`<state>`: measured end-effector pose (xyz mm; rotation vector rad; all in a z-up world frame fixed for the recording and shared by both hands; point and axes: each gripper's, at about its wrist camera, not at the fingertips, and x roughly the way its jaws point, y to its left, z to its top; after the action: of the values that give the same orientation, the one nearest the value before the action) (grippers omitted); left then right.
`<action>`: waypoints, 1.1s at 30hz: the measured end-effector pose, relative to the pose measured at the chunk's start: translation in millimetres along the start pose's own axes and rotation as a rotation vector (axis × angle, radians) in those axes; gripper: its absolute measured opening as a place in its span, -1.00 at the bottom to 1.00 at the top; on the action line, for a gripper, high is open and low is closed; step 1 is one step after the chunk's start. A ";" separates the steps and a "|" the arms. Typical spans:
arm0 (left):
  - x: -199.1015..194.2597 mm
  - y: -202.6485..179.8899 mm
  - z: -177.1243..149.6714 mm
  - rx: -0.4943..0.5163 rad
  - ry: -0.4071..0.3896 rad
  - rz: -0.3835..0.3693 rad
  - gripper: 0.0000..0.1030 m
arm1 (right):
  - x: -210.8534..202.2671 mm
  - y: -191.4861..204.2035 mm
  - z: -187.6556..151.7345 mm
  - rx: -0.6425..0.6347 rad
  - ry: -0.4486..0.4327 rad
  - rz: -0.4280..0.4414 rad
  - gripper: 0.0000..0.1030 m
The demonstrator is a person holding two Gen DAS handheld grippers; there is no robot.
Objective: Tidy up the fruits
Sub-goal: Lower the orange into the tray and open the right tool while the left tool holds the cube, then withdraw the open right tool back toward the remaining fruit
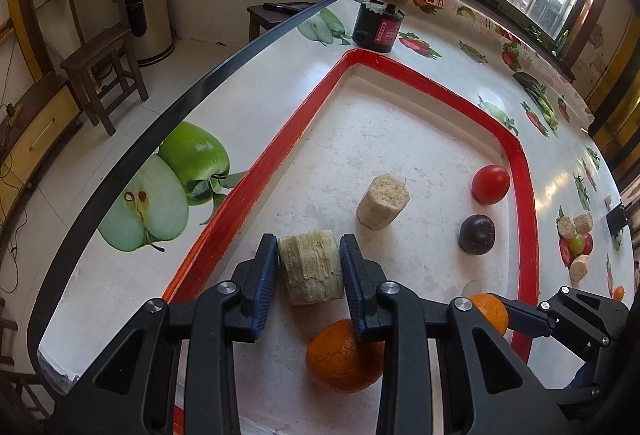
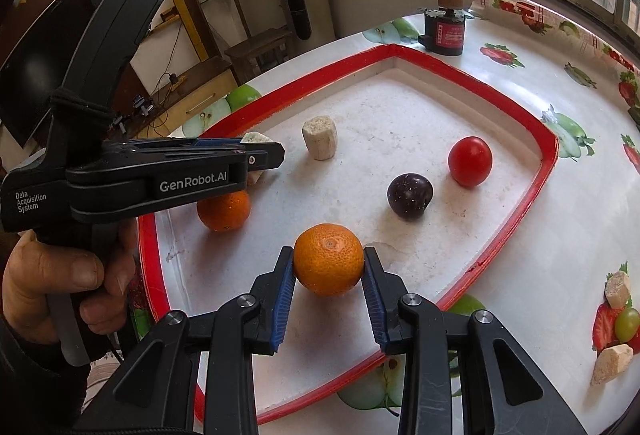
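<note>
My left gripper (image 1: 309, 249) is shut on a pale fibrous sugarcane chunk (image 1: 311, 267) inside the red-rimmed tray (image 1: 280, 151). My right gripper (image 2: 329, 267) is shut on an orange (image 2: 329, 264) over the tray's near side; it also shows in the left wrist view (image 1: 490, 311). A second orange (image 1: 342, 357) lies under the left gripper, seen also in the right wrist view (image 2: 224, 211). A second sugarcane chunk (image 1: 383, 201), a red tomato (image 1: 490, 184) and a dark purple fruit (image 1: 477, 234) rest in the tray.
A black cylinder device (image 1: 380, 25) topped with a tan block stands beyond the tray's far corner. The fruit-print tablecloth (image 1: 172, 171) covers the round table. More sugarcane chunks (image 2: 612, 355) lie outside the tray at right. A wooden stool (image 1: 102, 75) stands on the floor.
</note>
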<state>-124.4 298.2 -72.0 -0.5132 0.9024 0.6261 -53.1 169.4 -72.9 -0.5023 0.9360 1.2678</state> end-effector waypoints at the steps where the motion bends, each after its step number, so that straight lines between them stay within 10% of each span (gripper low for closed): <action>1: 0.0 -0.5 0.4 -0.002 0.004 0.003 -0.42 | 0.3 -0.5 -0.3 0.003 0.000 -0.002 -0.32; 10: -15.6 -5.4 -0.2 -0.003 -0.028 0.053 0.02 | -19.4 5.6 -3.9 -0.022 -0.052 -0.032 0.19; 33: -60.7 -46.6 -24.1 0.050 -0.075 0.011 0.02 | -91.1 -29.9 -40.7 0.070 -0.147 -0.096 0.19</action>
<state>-134.0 232.6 -26.8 -0.4377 0.8487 0.6273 -38.9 77.4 -26.1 -0.3889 0.8202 1.1648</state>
